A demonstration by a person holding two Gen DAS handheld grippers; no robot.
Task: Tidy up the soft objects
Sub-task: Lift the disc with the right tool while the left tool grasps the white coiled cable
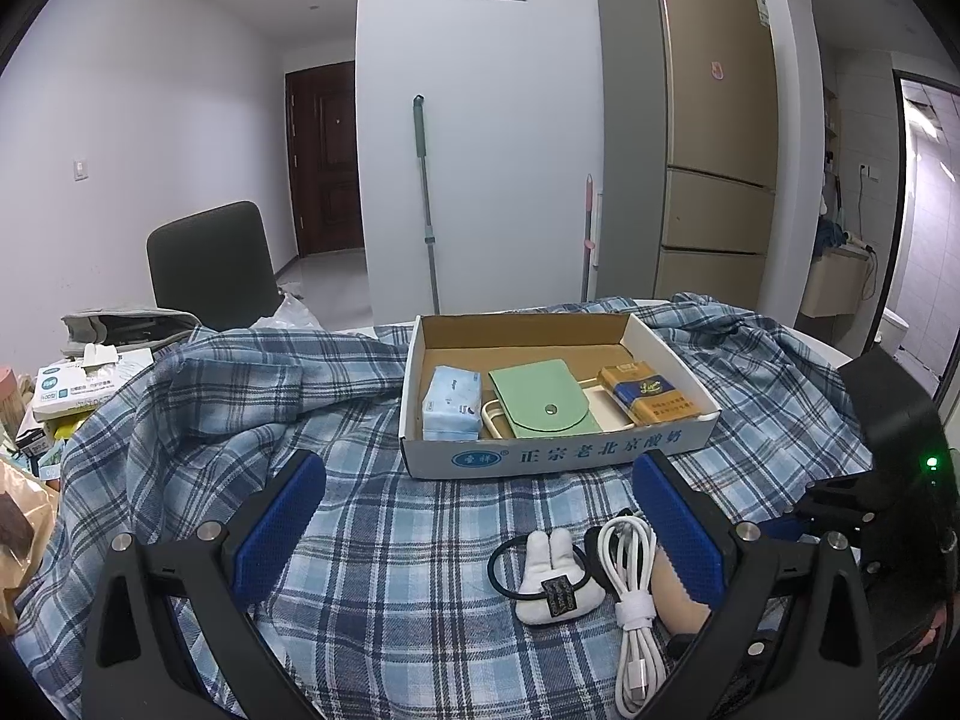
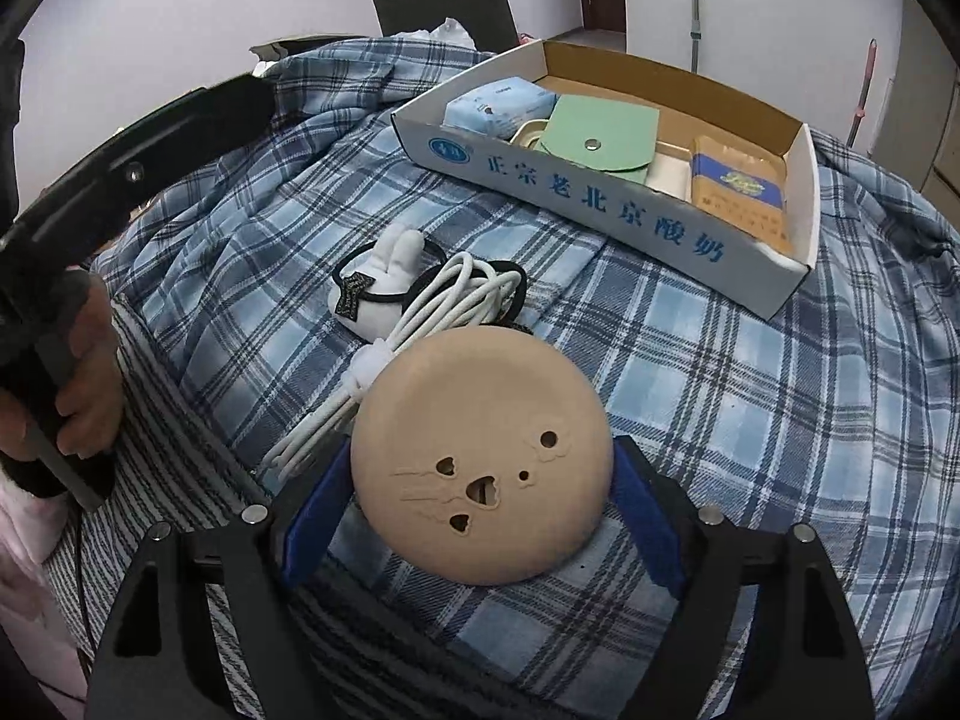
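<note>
A round, tan, soft-looking cushion pad with small cut-out holes (image 2: 483, 456) sits between the blue pads of the right hand-held gripper (image 2: 480, 516), whose jaws stand wide on either side of it; whether the pads press on it or only flank it cannot be told. The pad rests on a surface draped in blue plaid cloth (image 2: 720, 396). At its 11 o'clock, touching its edge, lies a coiled white charging cable (image 2: 456, 294), and just beyond that a white plush rabbit hair tie on a black elastic band (image 2: 384, 276). At 1 o'clock stands an open white cardboard box with blue lettering (image 2: 600, 192), already holding a blue tissue pack (image 2: 498, 105), a green snap pouch (image 2: 594, 138) and a yellow-and-blue packet (image 2: 738, 186).

The left hand-held gripper (image 1: 480, 516) hangs open and empty over the cloth, the box at its 12 o'clock.

The pad looks light and yielding, likely to dent under pressure; a hold across its widest rim seems safest. The rabbit's plush body offers the easiest purchase.
</note>
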